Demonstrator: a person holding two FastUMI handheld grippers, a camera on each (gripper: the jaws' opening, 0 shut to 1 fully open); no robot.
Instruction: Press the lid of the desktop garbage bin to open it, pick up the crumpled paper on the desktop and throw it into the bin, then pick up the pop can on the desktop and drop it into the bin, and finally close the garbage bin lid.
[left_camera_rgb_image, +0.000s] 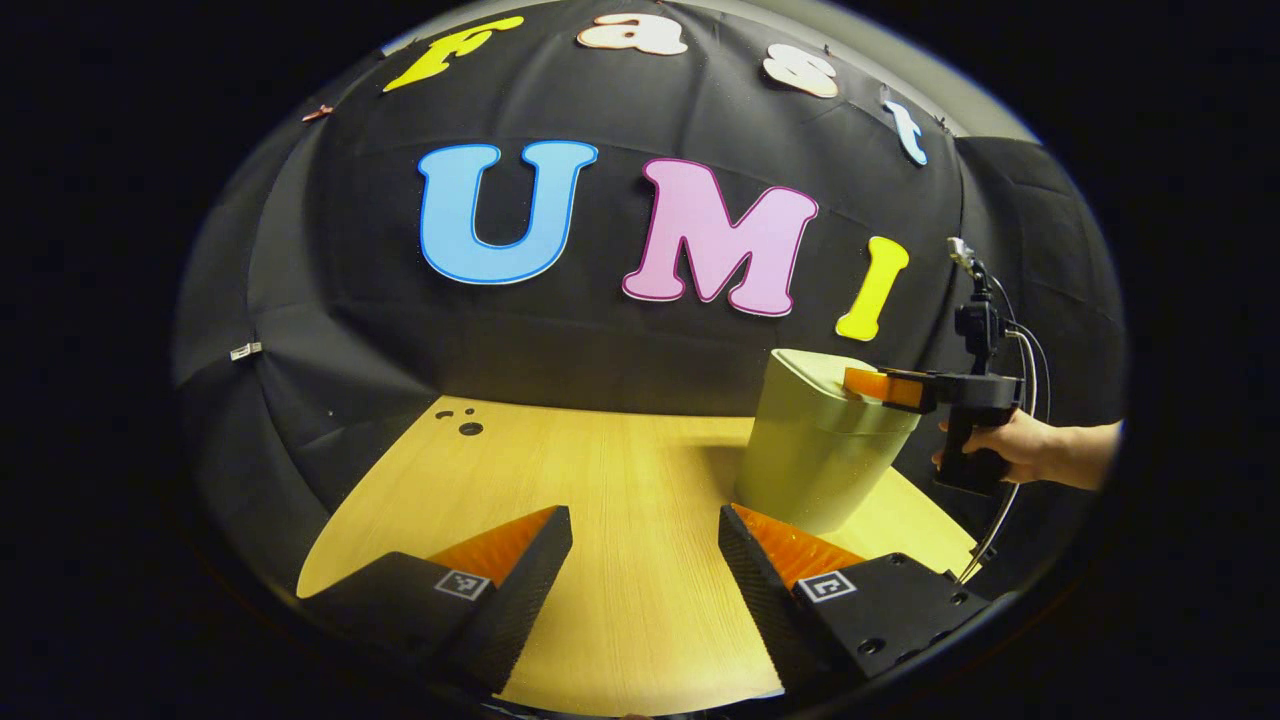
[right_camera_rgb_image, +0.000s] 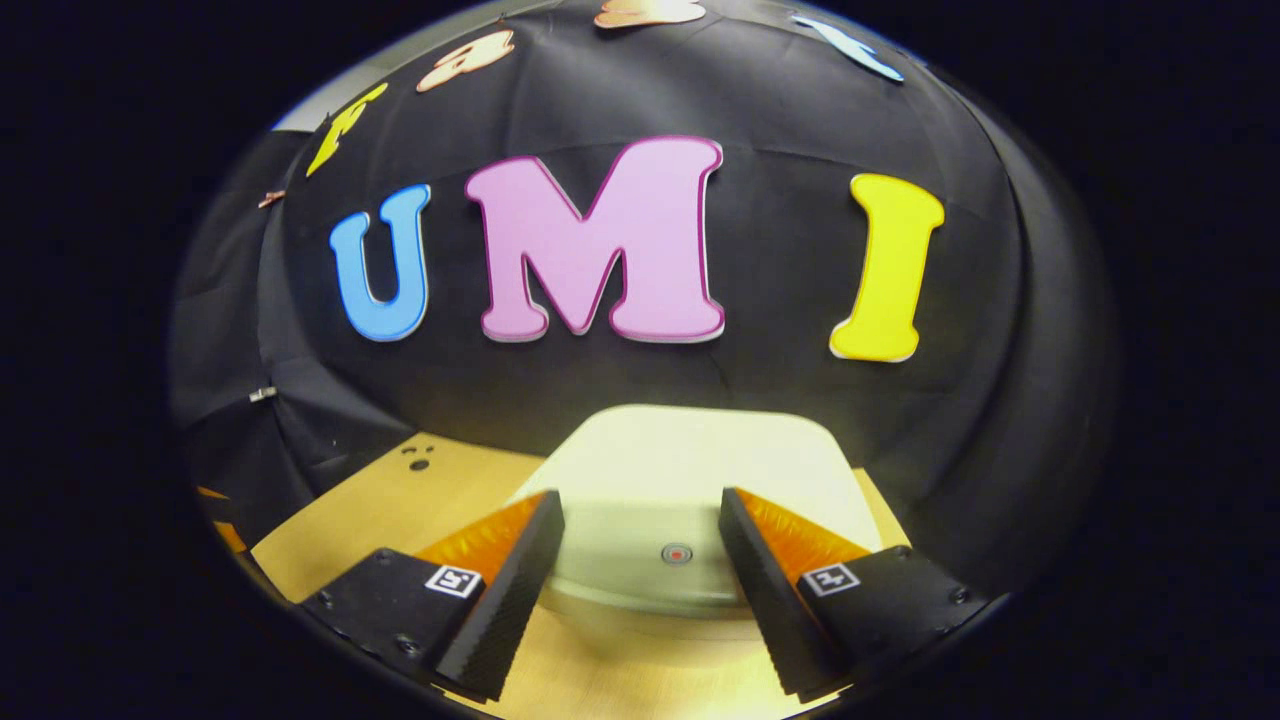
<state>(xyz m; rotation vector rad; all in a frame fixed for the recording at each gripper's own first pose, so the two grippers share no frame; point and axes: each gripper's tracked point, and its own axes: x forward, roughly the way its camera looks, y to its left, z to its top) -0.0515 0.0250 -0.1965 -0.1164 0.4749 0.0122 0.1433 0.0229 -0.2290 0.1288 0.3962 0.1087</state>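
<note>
A pale green desktop bin (left_camera_rgb_image: 815, 455) stands on the wooden table at the right of the left gripper view, its lid down. A hand holds the right gripper (left_camera_rgb_image: 880, 387) level over the lid's near edge. In the right gripper view the bin's flat lid (right_camera_rgb_image: 690, 460) lies just below and ahead, with a small round button (right_camera_rgb_image: 676, 552) showing between the fingers. The right gripper (right_camera_rgb_image: 640, 512) is open just above the lid's front part. My left gripper (left_camera_rgb_image: 645, 525) is open over bare table, left of the bin, holding nothing.
The wooden table (left_camera_rgb_image: 600, 470) has small dark holes (left_camera_rgb_image: 465, 420) at its far left corner. Black cloth walls the booth behind and on both sides. A cable (left_camera_rgb_image: 1000, 500) hangs from the right gripper's handle past the table's right edge.
</note>
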